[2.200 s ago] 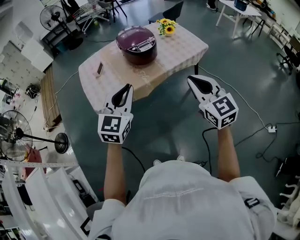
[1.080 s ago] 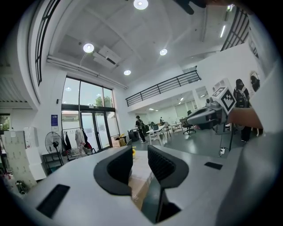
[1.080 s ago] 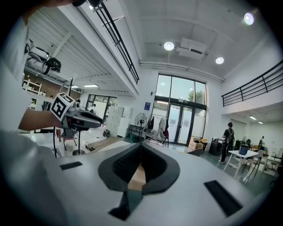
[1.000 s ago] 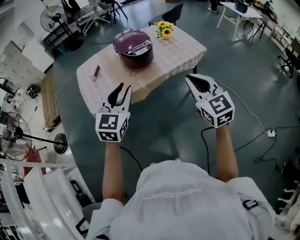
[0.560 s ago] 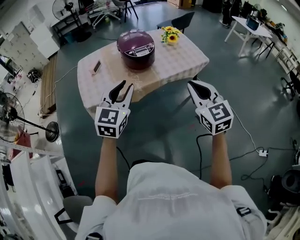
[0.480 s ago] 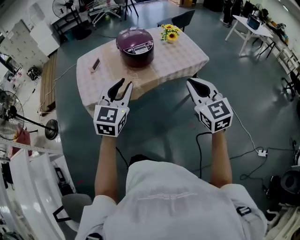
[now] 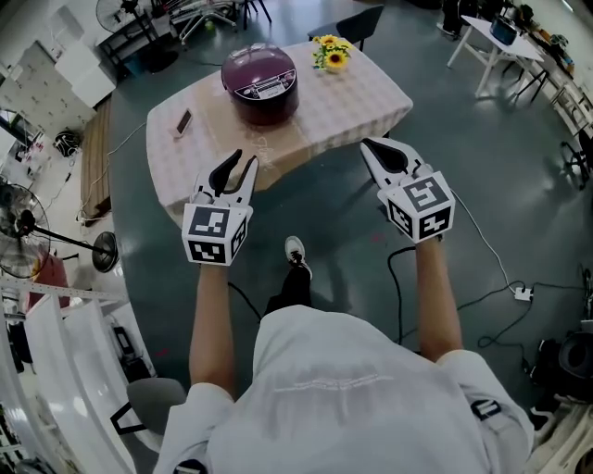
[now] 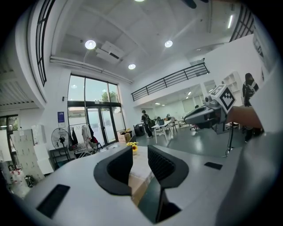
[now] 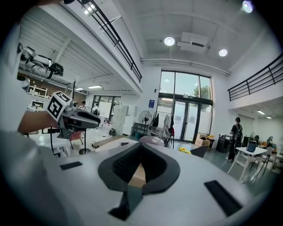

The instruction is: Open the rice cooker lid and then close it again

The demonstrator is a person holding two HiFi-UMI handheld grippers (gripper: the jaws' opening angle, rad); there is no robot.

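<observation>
The maroon rice cooker [image 7: 260, 81] stands on the table with the checked cloth [image 7: 352, 97], its lid down. In the right gripper view the rice cooker [image 9: 152, 140] shows as a dome just over the jaws. Both grippers hang in the air short of the table's near edge and touch nothing. My left gripper [image 7: 246, 157] is open, with an empty gap between its jaws [image 8: 140, 152]. To its right, my right gripper [image 7: 365, 144] is shut, tips together, with nothing in it [image 9: 140, 145].
A phone [image 7: 182, 121] lies at the table's left end and sunflowers [image 7: 329, 54] stand at the far right corner. A dark chair [image 7: 357, 23] stands behind the table. Cables [image 7: 482, 222] run over the floor at right. Standing fans [image 7: 37, 259] are at left.
The person has stepped towards the table, and a shoe now shows below. Both grippers have moved forward, closer to the table's near edge. Jaw openings look the same.
</observation>
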